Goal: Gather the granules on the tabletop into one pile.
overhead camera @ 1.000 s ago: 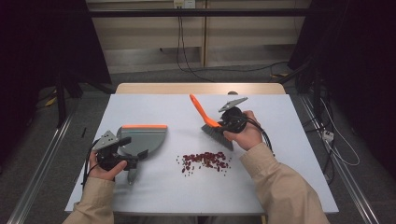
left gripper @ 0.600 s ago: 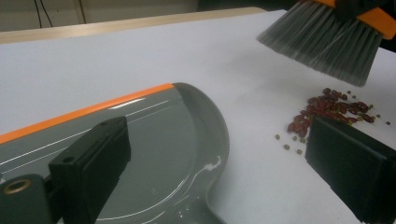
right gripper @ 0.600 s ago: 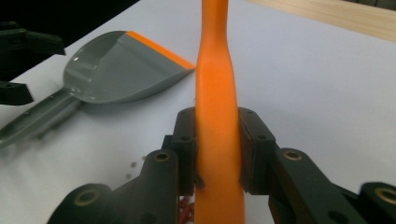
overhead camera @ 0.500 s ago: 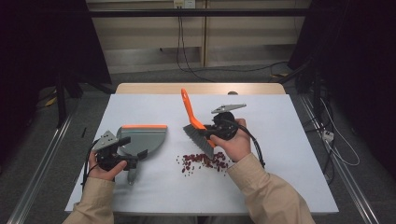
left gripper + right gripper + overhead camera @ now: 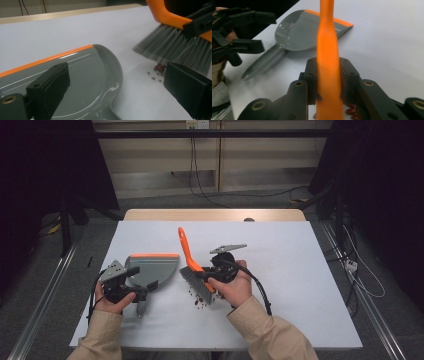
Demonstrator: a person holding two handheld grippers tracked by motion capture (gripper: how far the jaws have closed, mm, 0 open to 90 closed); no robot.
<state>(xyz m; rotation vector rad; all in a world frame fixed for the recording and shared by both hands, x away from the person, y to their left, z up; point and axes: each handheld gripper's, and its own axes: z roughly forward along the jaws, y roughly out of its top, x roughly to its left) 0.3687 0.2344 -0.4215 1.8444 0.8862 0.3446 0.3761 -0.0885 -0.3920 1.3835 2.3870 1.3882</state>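
Clamped on the orange brush [image 5: 328, 62] handle, the right gripper [image 5: 212, 272] holds the bristles on the white table [image 5: 300, 270] over the red-brown crumbs [image 5: 200, 301]. Just left, the left gripper [image 5: 131, 282] stands with its jaws apart over the grey dustpan [image 5: 152, 267], whose handle lies below them. Sweeping is under way; next, I judge, the pan must be steadied and the crumbs pushed onto its orange lip.

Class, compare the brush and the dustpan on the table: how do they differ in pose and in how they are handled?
The brush stands tilted, bristles on the table, handle up; the dustpan lies flat. The right gripper is shut on the brush; the left gripper stands open at the dustpan's handle, not clamping it. The brush touches the red bits; the dustpan lies apart from them. Both are grey and orange.
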